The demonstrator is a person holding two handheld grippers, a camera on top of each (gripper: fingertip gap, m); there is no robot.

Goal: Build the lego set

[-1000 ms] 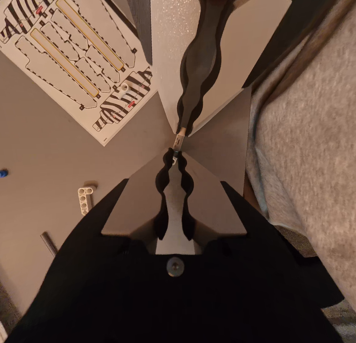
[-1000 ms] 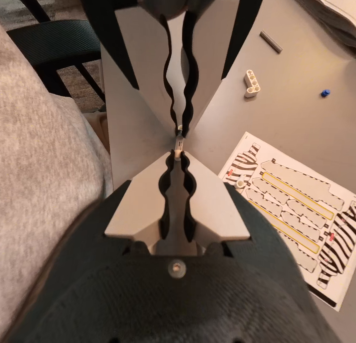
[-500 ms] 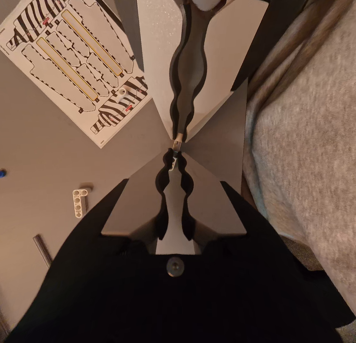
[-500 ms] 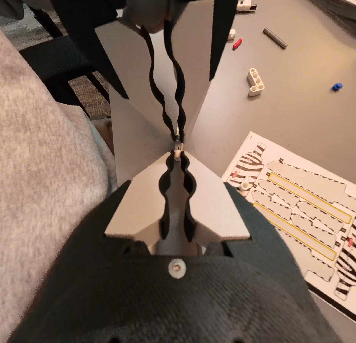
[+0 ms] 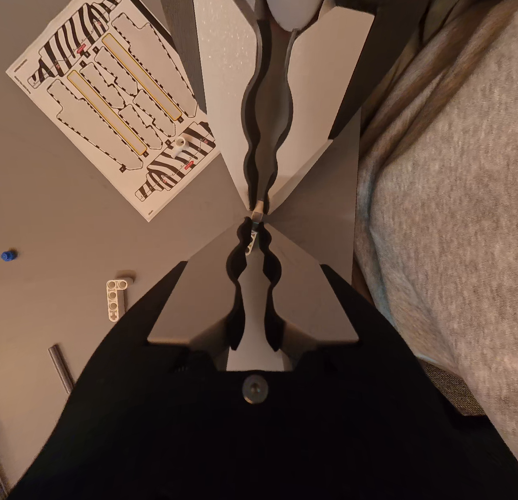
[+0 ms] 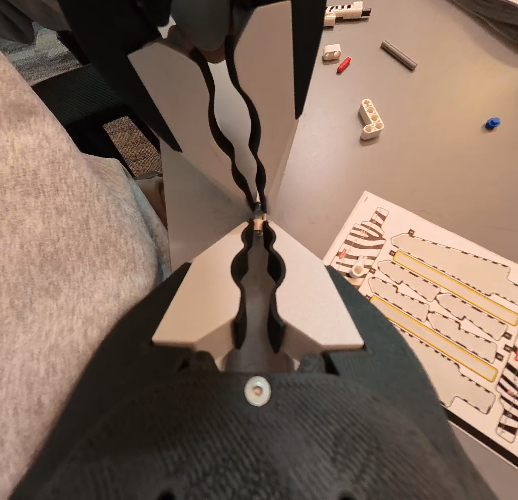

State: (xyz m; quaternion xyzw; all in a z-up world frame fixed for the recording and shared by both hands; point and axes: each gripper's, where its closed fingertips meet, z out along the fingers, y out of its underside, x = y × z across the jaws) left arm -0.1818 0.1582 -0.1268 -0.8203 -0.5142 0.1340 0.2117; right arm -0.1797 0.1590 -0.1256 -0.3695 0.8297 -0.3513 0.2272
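Left wrist view: left gripper [image 5: 253,234] fingers clamped on small white piece [image 5: 251,244]; right gripper [image 5: 259,204] fingers clamped on tan pin [image 5: 258,209]. Tips meet head-on, axes collinear, above counter [image 5: 70,220] near edge.

Zebra-striped sticker sheet [image 5: 112,93], white beam [image 5: 115,298], blue pin [image 5: 8,255], grey table [image 5: 56,220].
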